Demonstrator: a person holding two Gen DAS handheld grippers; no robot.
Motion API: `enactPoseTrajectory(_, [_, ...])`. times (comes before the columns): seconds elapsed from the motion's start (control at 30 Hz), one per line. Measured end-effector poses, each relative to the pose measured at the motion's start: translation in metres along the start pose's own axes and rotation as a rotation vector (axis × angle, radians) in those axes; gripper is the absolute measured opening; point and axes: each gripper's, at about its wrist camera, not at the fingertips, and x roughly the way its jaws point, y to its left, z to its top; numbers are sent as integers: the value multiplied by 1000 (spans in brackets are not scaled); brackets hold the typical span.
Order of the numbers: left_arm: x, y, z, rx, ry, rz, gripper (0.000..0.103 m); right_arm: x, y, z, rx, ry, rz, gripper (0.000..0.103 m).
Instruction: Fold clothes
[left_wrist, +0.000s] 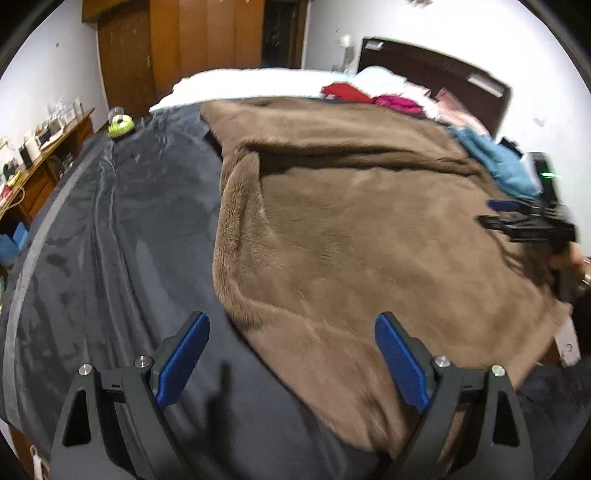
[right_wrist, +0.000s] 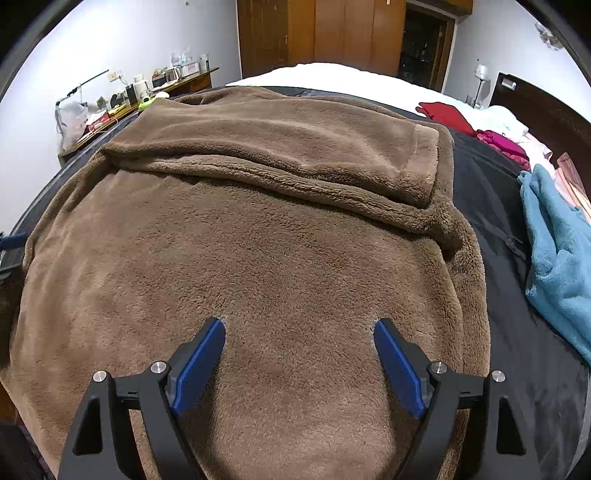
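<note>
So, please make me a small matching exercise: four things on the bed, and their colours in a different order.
Things:
1. fleece garment
2. bed cover
3. towel
4. gripper pads

Colours:
A. light blue
B. brown
C. deep blue
D. dark grey

Pairs: 1-B, 2-D, 3-A, 4-C

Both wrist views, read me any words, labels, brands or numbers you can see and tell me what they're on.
No text can be read in either view.
Items on the desk: any labels are too small and blurred to read.
Brown fleece garment: no tag or print shows.
</note>
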Motion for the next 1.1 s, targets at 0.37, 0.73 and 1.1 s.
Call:
enactPoseTrajectory(0.37, [-54,-30,-38,223,-92,-54,94,0,0,0,3,-9,-5,86])
enactPoseTrajectory(0.73, [-64,-49,-64,412,-96,-28,94,2,0,0,22,2,-50,96])
enactPoseTrajectory(1.1, [-53,-63,-79,547,-19,50,94,-1,9,0,-10,-11,-145,102])
